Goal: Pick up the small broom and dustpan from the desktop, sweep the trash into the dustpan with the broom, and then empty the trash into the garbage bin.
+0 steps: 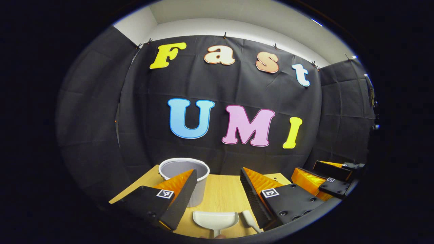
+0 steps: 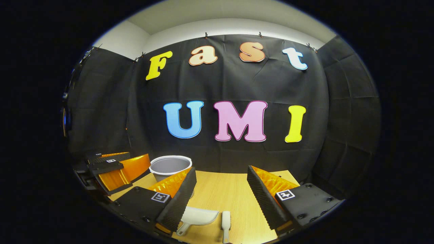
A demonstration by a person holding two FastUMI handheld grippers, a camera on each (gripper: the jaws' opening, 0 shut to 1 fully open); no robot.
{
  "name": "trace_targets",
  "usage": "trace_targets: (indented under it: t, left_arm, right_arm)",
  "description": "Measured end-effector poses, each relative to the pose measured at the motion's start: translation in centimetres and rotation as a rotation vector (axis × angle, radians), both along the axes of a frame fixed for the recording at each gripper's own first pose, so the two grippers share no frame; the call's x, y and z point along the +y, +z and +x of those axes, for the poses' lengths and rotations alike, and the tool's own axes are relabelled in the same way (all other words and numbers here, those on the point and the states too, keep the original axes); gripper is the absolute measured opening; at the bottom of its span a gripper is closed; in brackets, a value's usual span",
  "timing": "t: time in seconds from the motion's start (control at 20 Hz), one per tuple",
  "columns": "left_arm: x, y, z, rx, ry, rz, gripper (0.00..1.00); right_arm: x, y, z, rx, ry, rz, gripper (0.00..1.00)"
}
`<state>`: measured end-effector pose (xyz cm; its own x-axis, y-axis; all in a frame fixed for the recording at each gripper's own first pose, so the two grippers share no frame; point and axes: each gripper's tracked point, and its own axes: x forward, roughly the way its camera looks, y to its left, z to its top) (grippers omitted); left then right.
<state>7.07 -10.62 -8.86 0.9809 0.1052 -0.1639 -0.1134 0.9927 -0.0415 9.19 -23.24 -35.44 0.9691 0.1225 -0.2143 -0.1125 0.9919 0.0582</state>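
So both the left gripper (image 1: 217,189) and right gripper (image 2: 220,189) hover wide open, empty, above the dustpan (image 1: 216,218) and broom (image 2: 226,220) lying beside the bin (image 1: 184,169).

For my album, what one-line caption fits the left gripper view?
Open tongs hover above dustpan and broom, bin behind.

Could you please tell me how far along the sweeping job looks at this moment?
Nothing looks done yet. The dustpan and broom lie on the desk near the bin. Both the left gripper and right gripper hover above with jaws open, holding nothing. Picking up, sweeping and emptying remain.
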Motion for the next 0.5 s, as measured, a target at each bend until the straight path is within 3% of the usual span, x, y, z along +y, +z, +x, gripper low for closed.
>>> trace_targets:
  t: [0.5]
  left_arm:
    - [0.7,1.2,1.3,-0.052,0.011,0.037,0.76]
  right_arm:
    - [-0.7,0.4,1.5,-0.066,0.008,-0.018,0.98]
